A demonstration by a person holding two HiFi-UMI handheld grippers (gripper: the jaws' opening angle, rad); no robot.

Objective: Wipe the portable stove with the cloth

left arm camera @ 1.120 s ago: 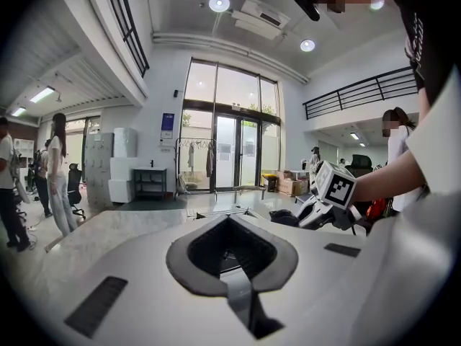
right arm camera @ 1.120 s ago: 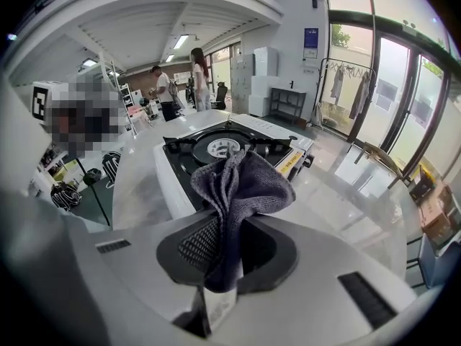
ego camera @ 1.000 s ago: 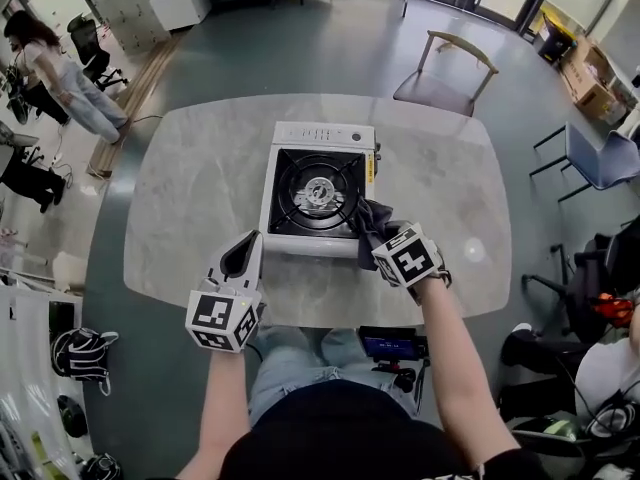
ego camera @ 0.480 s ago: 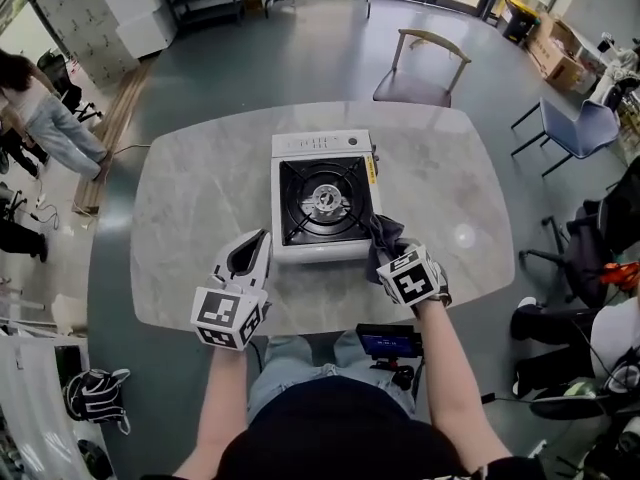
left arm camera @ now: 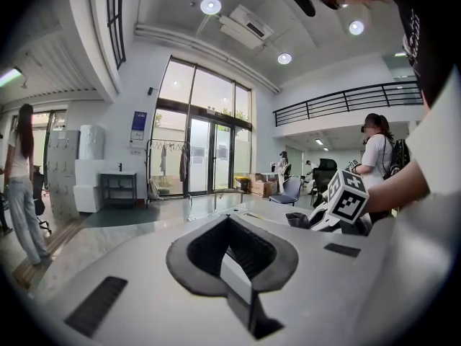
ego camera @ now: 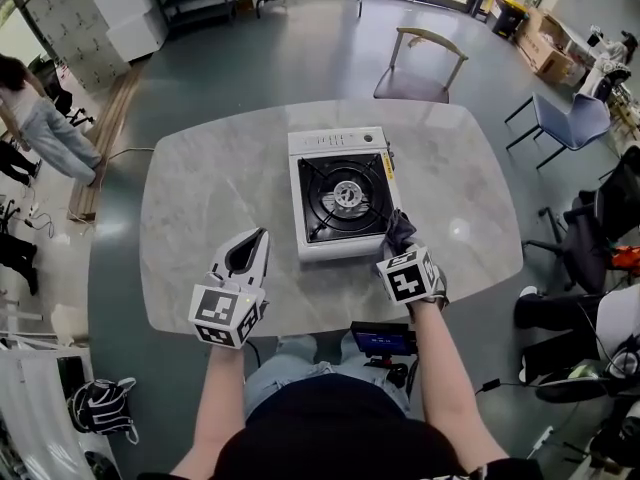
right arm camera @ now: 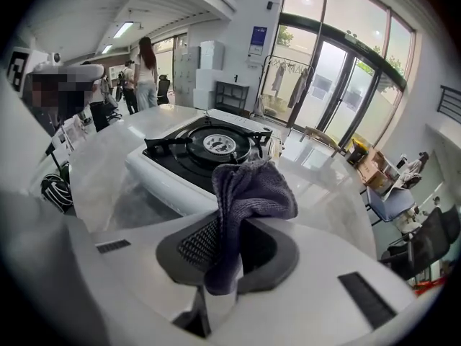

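The portable stove (ego camera: 343, 203), white with a black burner top, stands in the middle of the grey marble table (ego camera: 200, 198). My right gripper (ego camera: 399, 246) is shut on a dark grey cloth (ego camera: 400, 228), which bunches up just off the stove's near right corner. In the right gripper view the cloth (right arm camera: 252, 186) rises out of the right gripper (right arm camera: 229, 245), with the stove (right arm camera: 198, 150) right behind it. My left gripper (ego camera: 254, 242) hovers over the table left of the stove, shut on nothing. In its own view the left gripper (left arm camera: 232, 254) has no object between the jaws.
A wooden chair (ego camera: 425, 68) stands beyond the table's far edge and a blue chair (ego camera: 570, 123) at the far right. A small screen device (ego camera: 385, 340) sits below the near table edge. A person (ego camera: 40, 118) stands at the far left.
The right gripper with the cloth has slid from the stove's near right corner to just beside it. The head view has shifted. The left gripper stays where it was.
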